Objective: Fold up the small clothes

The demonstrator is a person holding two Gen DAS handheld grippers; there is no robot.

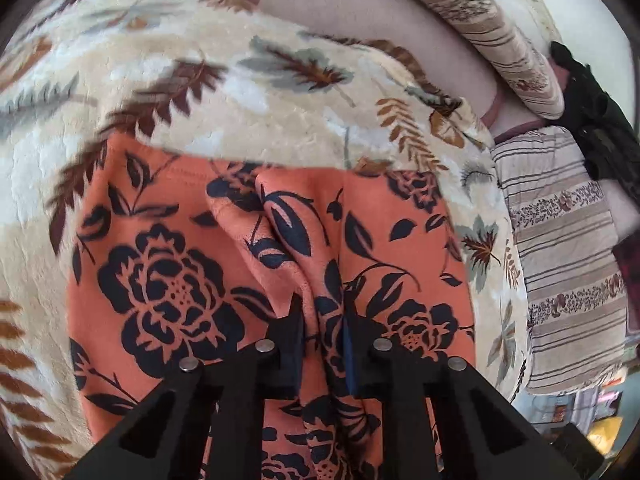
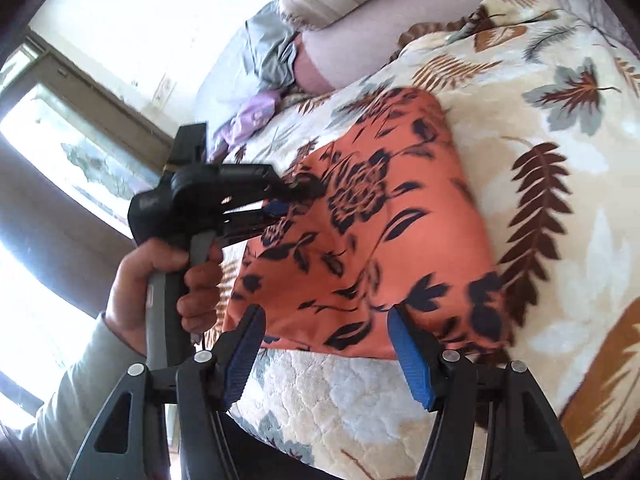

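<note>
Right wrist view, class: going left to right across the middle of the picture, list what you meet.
Bright window → hand holding the black left gripper → orange garment with dark floral print → cream leaf-patterned plush blanket.

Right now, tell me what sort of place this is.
Probably a bedroom: the orange garment lies on a bed under a leaf-print blanket, with striped pillows beside it and a window close by.

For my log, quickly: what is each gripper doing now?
Left gripper: closed on the orange floral garment.
Right gripper: open, holding nothing.
</note>
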